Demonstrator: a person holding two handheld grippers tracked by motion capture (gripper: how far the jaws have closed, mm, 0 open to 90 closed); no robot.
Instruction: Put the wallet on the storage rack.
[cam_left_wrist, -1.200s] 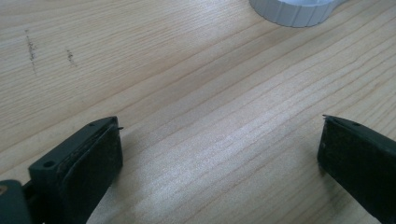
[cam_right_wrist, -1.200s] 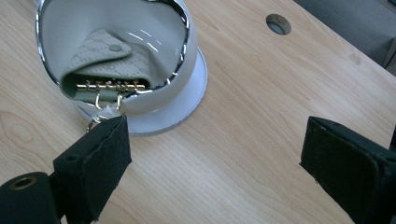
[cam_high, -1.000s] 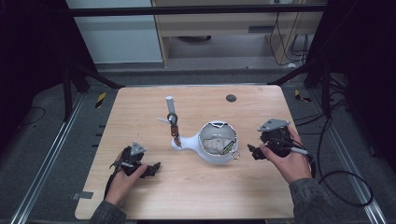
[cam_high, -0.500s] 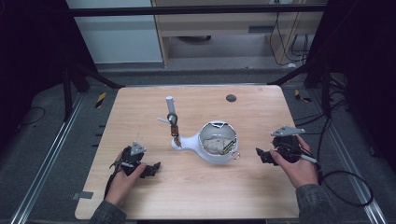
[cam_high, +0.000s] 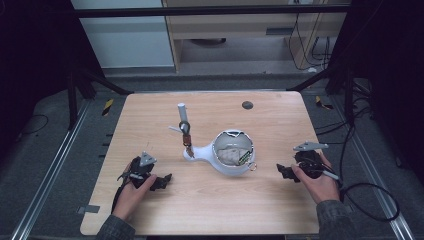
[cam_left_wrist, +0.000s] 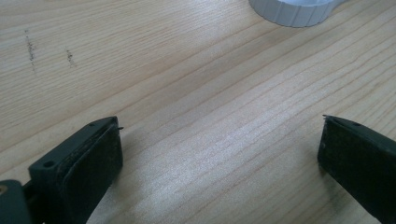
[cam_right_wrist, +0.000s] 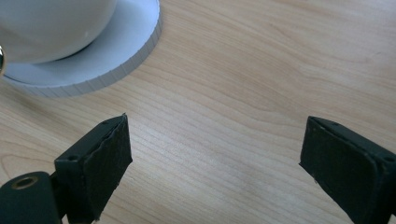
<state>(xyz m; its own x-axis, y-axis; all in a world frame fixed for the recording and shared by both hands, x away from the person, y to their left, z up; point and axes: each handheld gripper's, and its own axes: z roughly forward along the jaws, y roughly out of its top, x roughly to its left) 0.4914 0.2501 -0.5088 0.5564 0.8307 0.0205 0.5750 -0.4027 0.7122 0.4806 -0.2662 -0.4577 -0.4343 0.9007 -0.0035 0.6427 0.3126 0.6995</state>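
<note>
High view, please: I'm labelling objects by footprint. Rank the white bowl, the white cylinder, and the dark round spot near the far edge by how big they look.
1. white bowl, clearly largest.
2. white cylinder, a slim upright piece.
3. dark round spot, smallest, though it lies farthest from the camera, so its true size is less sure.

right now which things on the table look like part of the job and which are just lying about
Likely part of the job:
white bowl with its contents
left hand-held gripper, open
right hand-held gripper, open

Just lying about, as far as I can tell:
white tube
dark disc near the far edge
</note>
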